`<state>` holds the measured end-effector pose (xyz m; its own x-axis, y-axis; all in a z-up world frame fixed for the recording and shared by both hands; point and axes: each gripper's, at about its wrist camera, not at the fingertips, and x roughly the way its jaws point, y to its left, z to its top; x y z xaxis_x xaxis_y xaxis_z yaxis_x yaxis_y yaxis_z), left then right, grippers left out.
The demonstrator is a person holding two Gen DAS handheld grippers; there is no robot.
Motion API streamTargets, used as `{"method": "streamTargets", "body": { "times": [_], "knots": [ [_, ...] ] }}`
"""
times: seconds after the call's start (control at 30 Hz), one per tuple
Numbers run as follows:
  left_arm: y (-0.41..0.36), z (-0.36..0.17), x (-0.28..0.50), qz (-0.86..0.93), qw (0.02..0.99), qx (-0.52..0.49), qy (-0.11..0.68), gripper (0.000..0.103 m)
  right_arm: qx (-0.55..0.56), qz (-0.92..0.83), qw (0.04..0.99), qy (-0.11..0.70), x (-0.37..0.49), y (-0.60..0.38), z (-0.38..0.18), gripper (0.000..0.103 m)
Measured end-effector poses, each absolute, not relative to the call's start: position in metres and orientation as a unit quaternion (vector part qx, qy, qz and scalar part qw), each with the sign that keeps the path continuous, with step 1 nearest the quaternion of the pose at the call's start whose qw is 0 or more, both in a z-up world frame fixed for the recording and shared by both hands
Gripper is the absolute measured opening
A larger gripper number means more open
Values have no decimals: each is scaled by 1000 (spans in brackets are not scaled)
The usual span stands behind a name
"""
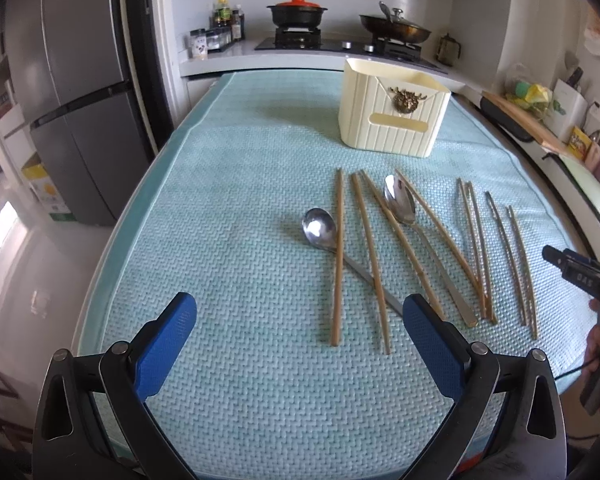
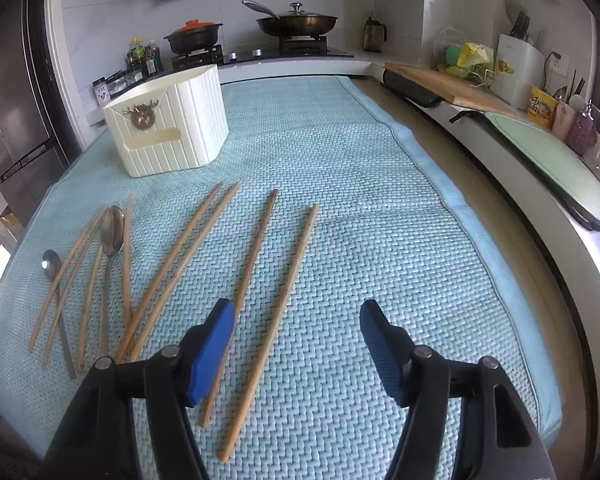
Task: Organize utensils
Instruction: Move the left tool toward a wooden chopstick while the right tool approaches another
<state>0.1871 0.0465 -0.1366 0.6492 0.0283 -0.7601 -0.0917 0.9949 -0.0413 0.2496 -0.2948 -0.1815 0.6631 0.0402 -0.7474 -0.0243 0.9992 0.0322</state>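
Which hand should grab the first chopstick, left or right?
Right, I'd say. The right tongs stand open with the outermost chopstick already lying between their fingers. The left tongs are open over bare mat, beside the spoon handle.

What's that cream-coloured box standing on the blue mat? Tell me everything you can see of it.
The cream box looks like ribbed plastic, with vertical grooves, angled corners and an open top. Its front carries a small brass-coloured ornament and, below that, a shallow rectangular recess. It stands upright toward the far end of the light blue woven mat, beyond the chopsticks and spoons, touching none of them. Nothing shows above its rim; its inside is hidden from view.
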Motion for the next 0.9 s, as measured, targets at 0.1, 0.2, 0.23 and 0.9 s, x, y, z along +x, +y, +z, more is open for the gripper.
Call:
{"method": "streamTargets", "body": {
  "times": [0.1,0.2,0.23,0.9],
  "knots": [
    [50,-141,194,26,903,-43,427,102,12,14,904,428,272,-291,-196,48],
    [52,-145,201,20,899,-42,436,103,4,12,895,445,292,-288,-209,46],
    [52,-146,205,19,897,-40,440,103,8,15,891,453,297,-288,-213,40],
    [39,-179,346,12,877,38,478,97,-14,-3,907,420,338,-293,-220,38]
  ]
}}
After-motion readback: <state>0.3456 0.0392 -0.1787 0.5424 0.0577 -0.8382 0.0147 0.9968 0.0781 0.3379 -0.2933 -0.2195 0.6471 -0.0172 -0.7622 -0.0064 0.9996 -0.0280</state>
